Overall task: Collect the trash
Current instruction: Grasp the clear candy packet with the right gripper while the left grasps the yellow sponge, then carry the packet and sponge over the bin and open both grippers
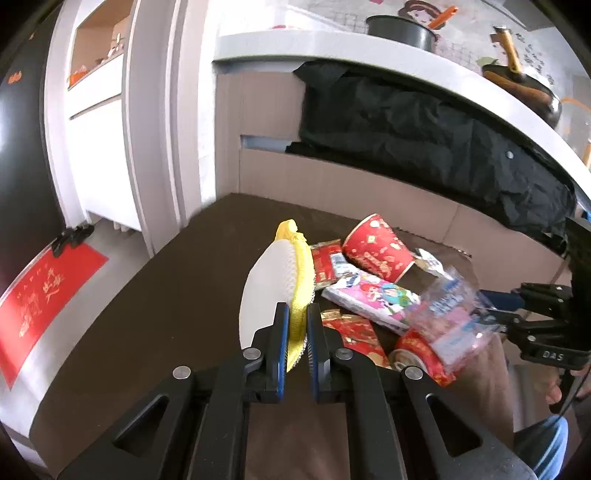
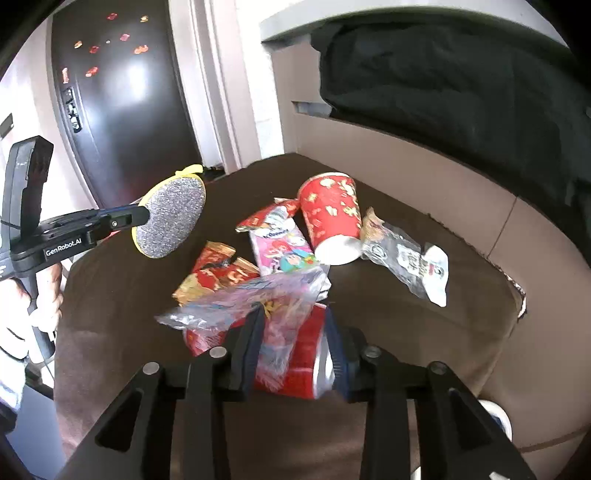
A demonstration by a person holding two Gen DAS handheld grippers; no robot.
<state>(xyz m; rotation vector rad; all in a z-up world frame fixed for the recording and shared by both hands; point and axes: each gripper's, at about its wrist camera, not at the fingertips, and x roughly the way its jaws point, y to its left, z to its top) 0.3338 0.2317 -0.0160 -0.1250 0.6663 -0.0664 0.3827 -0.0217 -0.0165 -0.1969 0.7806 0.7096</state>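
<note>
Left claw (image 1: 297, 314) clamping scrubber (image 1: 275, 291), seemingly.

Black tongs (image 1: 297, 328) with blue-edged fingers (image 1: 281, 332), silver rivets, white "GenRobot.AI" lettering.

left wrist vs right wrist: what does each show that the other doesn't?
Only the left wrist: the countertop with a dark pot, a red mat on the floor, and the white face of the scrub pad held in the left tool.

Only the right wrist: the pad's glittery silver face, a dark fridge door with magnets, and a drink can clearly between the right tool's fingers.

Both: a red paper cup, a pink carton, red wrappers, a clear plastic wrapper on the brown surface.
</note>
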